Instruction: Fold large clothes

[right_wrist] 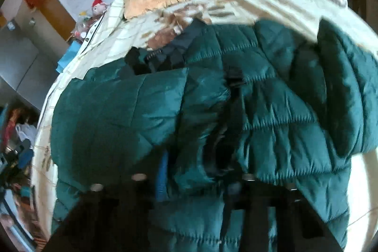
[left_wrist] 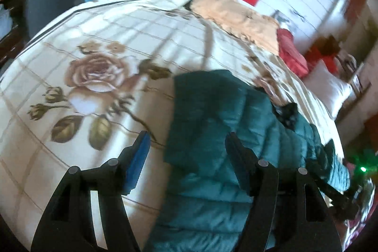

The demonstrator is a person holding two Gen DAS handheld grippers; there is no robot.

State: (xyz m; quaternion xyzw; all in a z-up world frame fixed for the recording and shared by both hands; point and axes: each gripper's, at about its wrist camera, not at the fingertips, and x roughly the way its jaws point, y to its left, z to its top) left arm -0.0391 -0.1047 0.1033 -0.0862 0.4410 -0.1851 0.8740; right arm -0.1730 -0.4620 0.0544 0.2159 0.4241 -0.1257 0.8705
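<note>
A puffy teal quilted jacket [right_wrist: 271, 96] lies on the rose-printed bed quilt [left_wrist: 94, 39] — soft, slippery, best gripped at a hem; left gripper [left_wrist: 186, 157] jaws open, empty; right gripper [right_wrist: 198, 178] jaws pinch jacket fabric.

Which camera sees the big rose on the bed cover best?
The left wrist view. The rose shows whole there, with buds and leaves, on the bed cover beside the green jacket. In the right wrist view the jacket fills the middle, and I cannot find that rose.
</note>
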